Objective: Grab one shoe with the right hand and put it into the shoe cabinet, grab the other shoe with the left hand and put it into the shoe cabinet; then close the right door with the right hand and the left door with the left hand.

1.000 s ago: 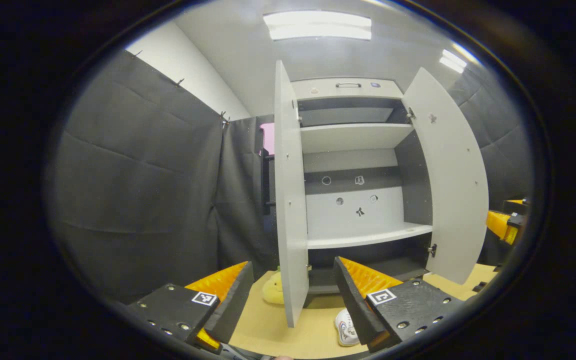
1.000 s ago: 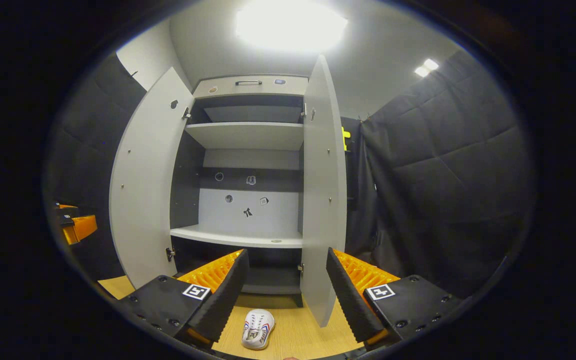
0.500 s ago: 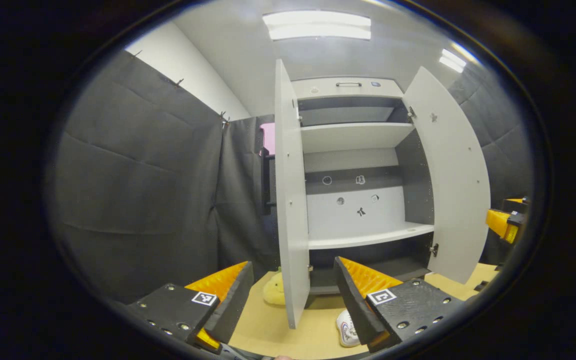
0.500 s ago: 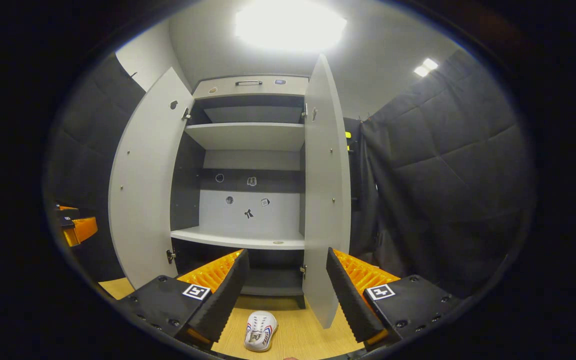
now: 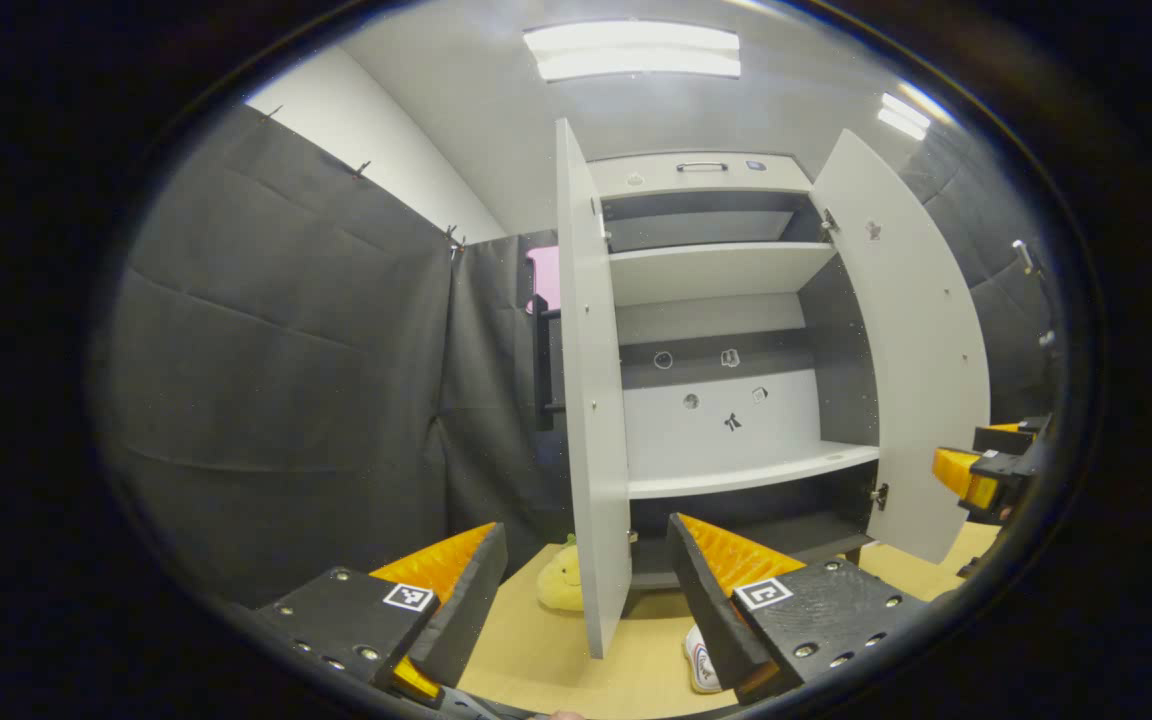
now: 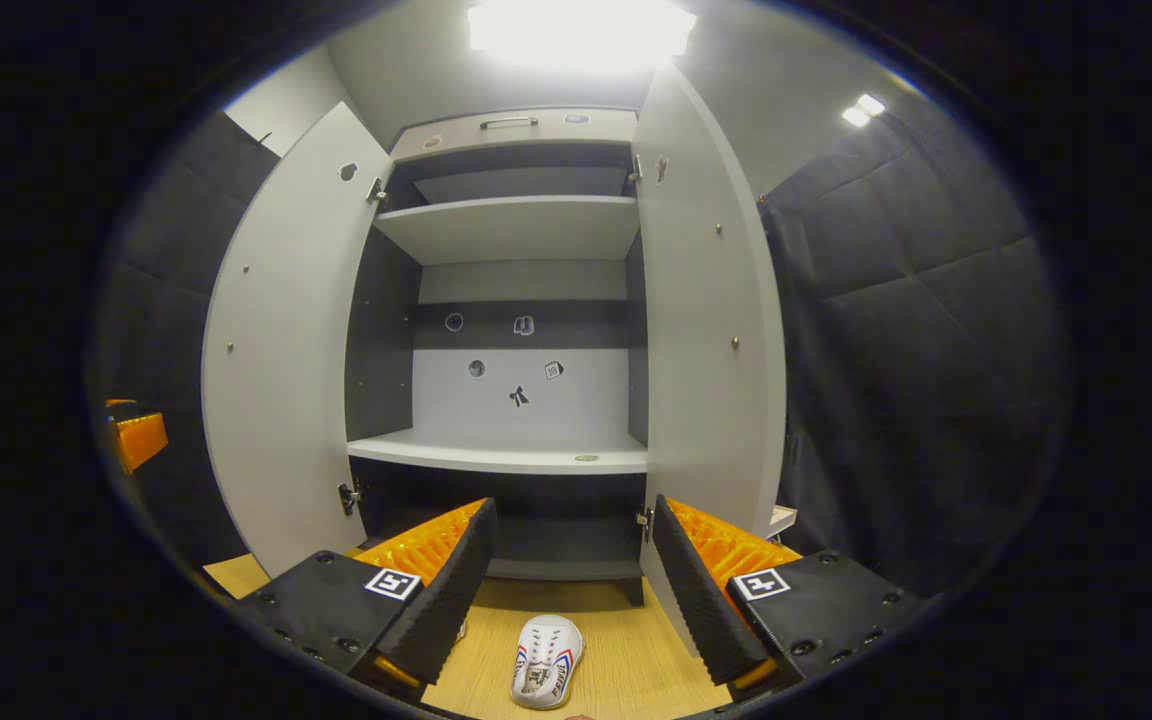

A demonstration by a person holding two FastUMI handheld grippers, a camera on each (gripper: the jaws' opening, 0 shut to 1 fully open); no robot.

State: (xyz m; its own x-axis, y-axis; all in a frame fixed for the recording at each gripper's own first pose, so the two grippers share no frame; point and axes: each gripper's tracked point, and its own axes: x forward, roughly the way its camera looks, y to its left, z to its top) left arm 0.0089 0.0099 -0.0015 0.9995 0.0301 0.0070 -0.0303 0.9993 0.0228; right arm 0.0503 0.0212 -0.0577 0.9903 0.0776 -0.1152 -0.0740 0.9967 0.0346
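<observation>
White shoe (image 6: 544,673) with red and blue stripes, flat on wooden floor (image 6: 626,660) in front of shoe cabinet (image 6: 521,300), toe toward cabinet. Between fingers of right gripper (image 6: 569,590), not touched; jaws spread wide, grasping nothing. Partly seen in left gripper view (image 5: 702,665), beside a finger of left gripper (image 5: 586,590), jaws likewise released and empty. Both doors swung open: left door (image 5: 591,400), right door (image 6: 711,330). Pale shelves bare. Yellow plush toy (image 5: 562,582) on floor just beside left door.
</observation>
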